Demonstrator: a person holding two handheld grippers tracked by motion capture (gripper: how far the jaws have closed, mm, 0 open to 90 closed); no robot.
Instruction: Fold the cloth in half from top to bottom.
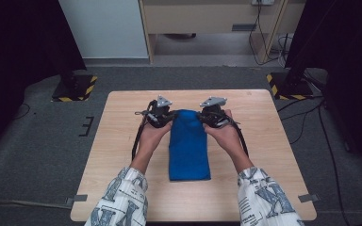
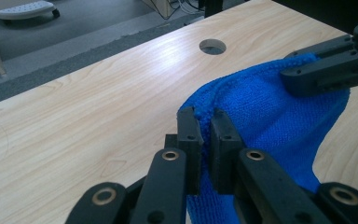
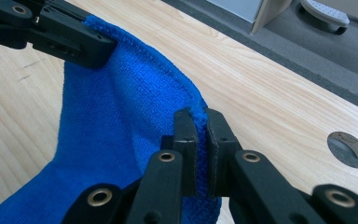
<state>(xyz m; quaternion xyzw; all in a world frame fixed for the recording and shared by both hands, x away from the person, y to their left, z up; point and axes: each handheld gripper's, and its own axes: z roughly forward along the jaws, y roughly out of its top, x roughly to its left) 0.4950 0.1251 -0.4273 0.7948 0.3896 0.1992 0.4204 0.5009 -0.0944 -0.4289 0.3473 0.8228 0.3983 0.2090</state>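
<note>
A blue towel, folded into a long strip, lies down the middle of the wooden table, its far end lifted a little. My left gripper is shut on the far left corner of that end, and my right gripper is shut on the far right corner. In the left gripper view the towel's hem is pinched between my left gripper, and the right gripper's jaws clamp the opposite corner. In the right gripper view my right gripper squeezes the blue towel edge.
A round cable hole sits in the tabletop near the far edge, also seen as a cable hole. Two black stands with yellow-striped bases flank the table on the grey floor. Cables trail at the right.
</note>
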